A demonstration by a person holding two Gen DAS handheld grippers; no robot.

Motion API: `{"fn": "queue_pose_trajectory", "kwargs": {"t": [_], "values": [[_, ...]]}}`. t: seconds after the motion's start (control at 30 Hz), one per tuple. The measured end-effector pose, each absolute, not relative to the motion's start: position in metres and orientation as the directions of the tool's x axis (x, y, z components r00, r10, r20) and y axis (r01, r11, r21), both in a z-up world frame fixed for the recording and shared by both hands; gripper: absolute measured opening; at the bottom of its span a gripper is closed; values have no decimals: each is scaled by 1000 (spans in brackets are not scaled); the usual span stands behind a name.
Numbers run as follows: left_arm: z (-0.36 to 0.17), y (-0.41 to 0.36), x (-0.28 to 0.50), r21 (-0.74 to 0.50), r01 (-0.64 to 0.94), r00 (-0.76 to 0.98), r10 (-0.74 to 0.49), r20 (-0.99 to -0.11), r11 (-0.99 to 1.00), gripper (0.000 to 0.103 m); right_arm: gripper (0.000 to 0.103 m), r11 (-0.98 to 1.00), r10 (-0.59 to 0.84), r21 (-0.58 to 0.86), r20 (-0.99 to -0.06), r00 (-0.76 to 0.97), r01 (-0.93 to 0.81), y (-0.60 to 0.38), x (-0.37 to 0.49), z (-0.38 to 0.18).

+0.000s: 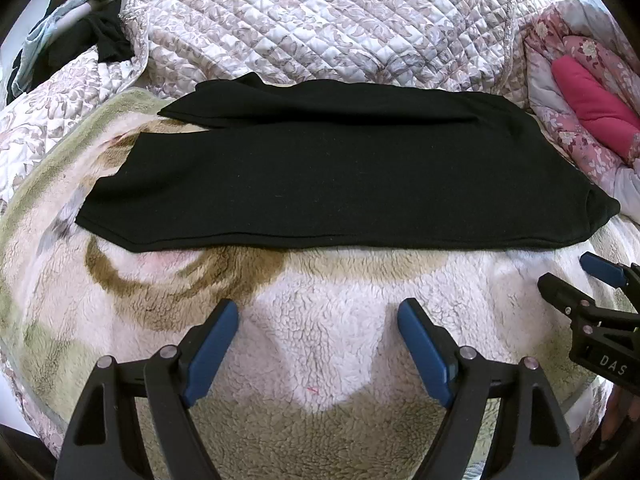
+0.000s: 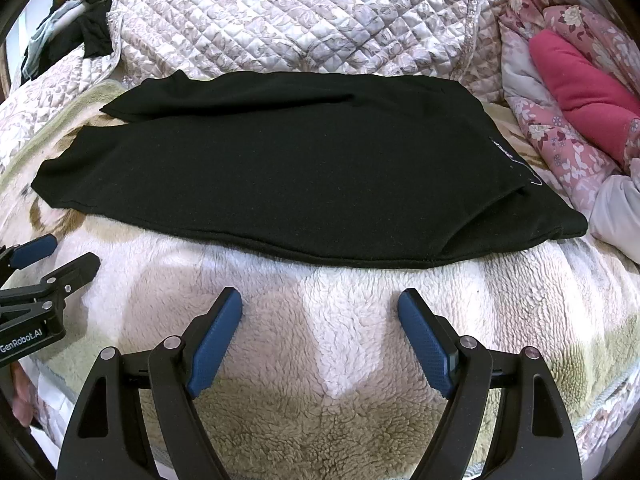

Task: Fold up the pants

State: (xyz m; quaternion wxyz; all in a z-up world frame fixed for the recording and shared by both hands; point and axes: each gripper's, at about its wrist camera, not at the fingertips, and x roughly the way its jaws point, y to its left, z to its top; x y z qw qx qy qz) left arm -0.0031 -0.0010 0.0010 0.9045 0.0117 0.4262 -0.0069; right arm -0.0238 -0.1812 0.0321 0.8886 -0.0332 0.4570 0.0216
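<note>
Two blue-padded fingers of the left gripper [image 1: 318,316] stand wide apart with nothing between them, over a fleece blanket [image 1: 328,332]; the black pants [image 1: 320,172] lie flat across it just ahead, below a quilted cover [image 1: 320,20]. From the right wrist, the right gripper [image 2: 320,308] is equally spread and empty, pants [image 2: 288,176] just beyond, left gripper [image 2: 60,254] alongside.

pants [image 1: 320,168]: 1 | grippers: 2, left [image 1: 318,314], right [image 2: 320,304] | fleece blanket [image 1: 340,320]: 1 | quilt [image 1: 320,20]: 1 | pink roll [image 2: 580,100]: 1
</note>
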Motion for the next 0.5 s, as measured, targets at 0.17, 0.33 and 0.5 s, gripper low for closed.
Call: {"fn": "queue_pose_trajectory", "kwargs": {"t": [0.17,0.33,0.5], "values": [[1,-2,-3,17,23,637,-2,-771,1000,84,80,997,8,-39,-814,581,-69,-181,-24,32],[0,-3,-3,22,28,638,-1,-770,999,84,80,997,8,-39,-814,581,-68,-181,-24,32],[0,-4,-3,24,28,638,1,-770,999,84,80,997,8,-40,-814,581,-70,-181,-24,32]]}}
